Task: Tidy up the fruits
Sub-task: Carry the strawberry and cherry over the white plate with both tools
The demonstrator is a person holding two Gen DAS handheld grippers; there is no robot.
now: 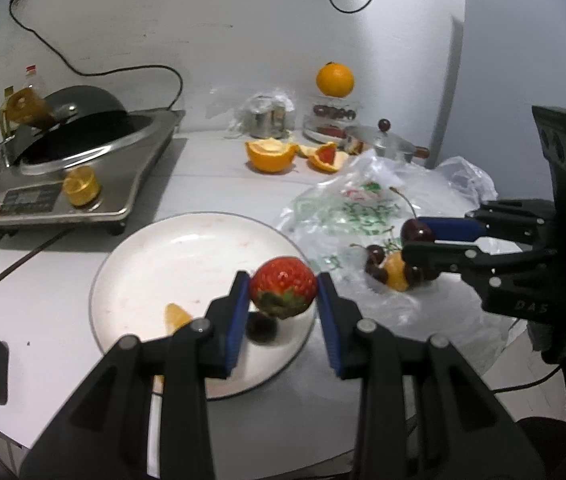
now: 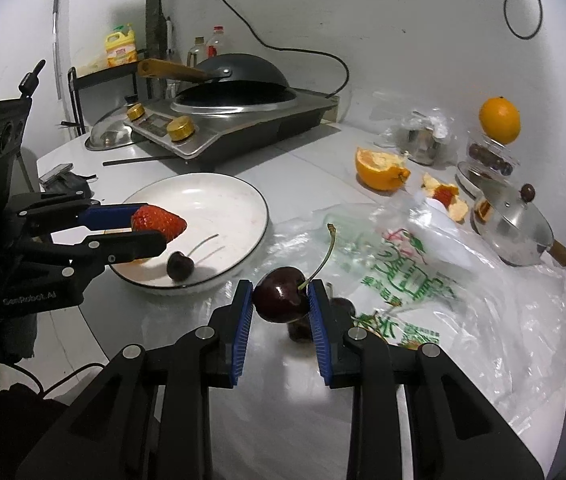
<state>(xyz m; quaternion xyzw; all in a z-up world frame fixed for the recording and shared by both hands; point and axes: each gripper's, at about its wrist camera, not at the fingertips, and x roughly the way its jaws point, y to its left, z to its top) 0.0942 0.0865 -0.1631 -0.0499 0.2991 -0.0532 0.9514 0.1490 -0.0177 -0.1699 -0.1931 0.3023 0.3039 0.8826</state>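
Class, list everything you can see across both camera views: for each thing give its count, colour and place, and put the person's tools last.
strawberry: one, red, held over plate
held cherry: one, dark red, above bag
plate: one, white, table centre
plate cherry: one, dark, on plate
plastic bag: one, clear, right of plate
whole orange: one, orange, atop clear container
wok: one, black, on cooker
left tongs: one, black and blue, gripping strawberry
right tongs: one, black and blue, gripping held cherry
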